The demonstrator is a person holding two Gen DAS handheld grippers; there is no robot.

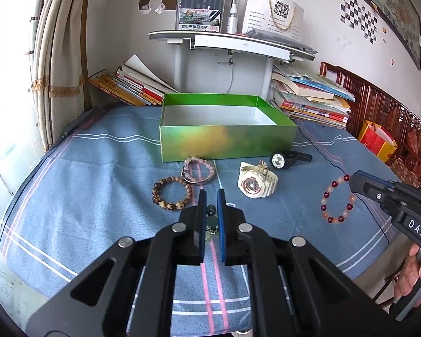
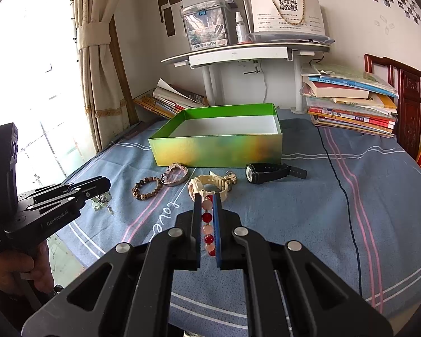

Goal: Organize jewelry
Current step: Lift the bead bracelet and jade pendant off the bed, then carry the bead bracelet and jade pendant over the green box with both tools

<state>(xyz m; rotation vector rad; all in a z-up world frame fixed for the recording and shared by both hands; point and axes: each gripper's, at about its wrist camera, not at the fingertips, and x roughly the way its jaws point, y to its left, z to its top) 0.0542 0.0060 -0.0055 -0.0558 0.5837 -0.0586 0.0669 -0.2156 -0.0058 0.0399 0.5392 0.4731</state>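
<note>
An open green box (image 1: 227,143) (image 2: 216,148) stands on the blue cloth. In front of it lie a brown bead bracelet (image 1: 171,193) (image 2: 147,188), a pink bead bracelet on a metal bangle (image 1: 198,170) (image 2: 175,174), a cream watch (image 1: 256,184) (image 2: 209,186) and a black watch (image 1: 287,159) (image 2: 272,172). My left gripper (image 1: 211,196) (image 2: 105,188) is shut on a pale green trinket (image 1: 211,221) (image 2: 102,201). My right gripper (image 2: 207,200) (image 1: 350,181) is shut on a red and pink bead bracelet (image 2: 207,224) (image 1: 338,199), held above the cloth.
Book stacks (image 1: 311,98) (image 2: 350,104) lie behind the box at left and right. A white desk shelf (image 1: 233,43) stands behind. A black cable (image 2: 342,191) runs across the cloth on the right. A curtain (image 2: 98,64) hangs at the left.
</note>
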